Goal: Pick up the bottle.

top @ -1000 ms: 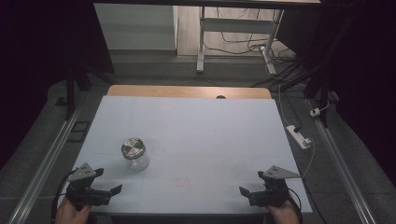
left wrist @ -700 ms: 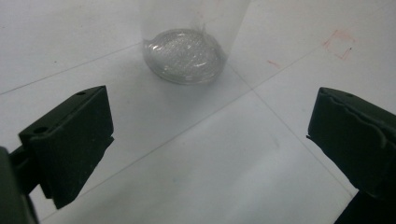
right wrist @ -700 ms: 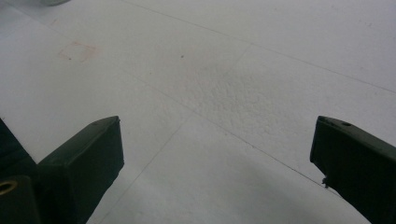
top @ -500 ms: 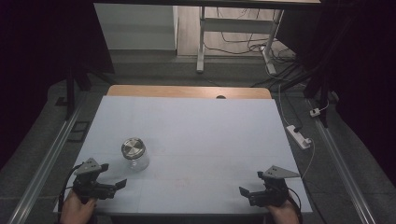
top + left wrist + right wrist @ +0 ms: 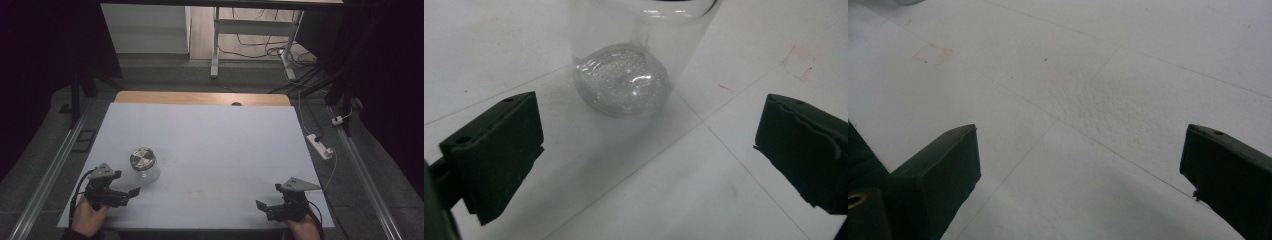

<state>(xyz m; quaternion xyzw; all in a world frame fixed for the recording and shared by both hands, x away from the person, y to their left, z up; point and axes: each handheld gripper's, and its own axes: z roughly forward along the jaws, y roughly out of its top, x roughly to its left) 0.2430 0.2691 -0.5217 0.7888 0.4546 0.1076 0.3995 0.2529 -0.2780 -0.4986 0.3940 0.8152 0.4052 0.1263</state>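
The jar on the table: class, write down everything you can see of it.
The jar is clear, glass by the look of it, with a round silvery metal lid on top. It stands upright on the white table, near its left front. Its dimpled base rests on the surface. Nothing else touches it. The left tongs are open just in front of it, apart from it.

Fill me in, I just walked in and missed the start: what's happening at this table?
A person holds a two-jaw gripper in each hand at a white table. The left gripper is open and points at a clear glass jar with a metal lid, close to it but not touching. The jar stands upright, seemingly with a layer of small beads at its bottom. The right gripper is open near the table's front right, holding nothing.
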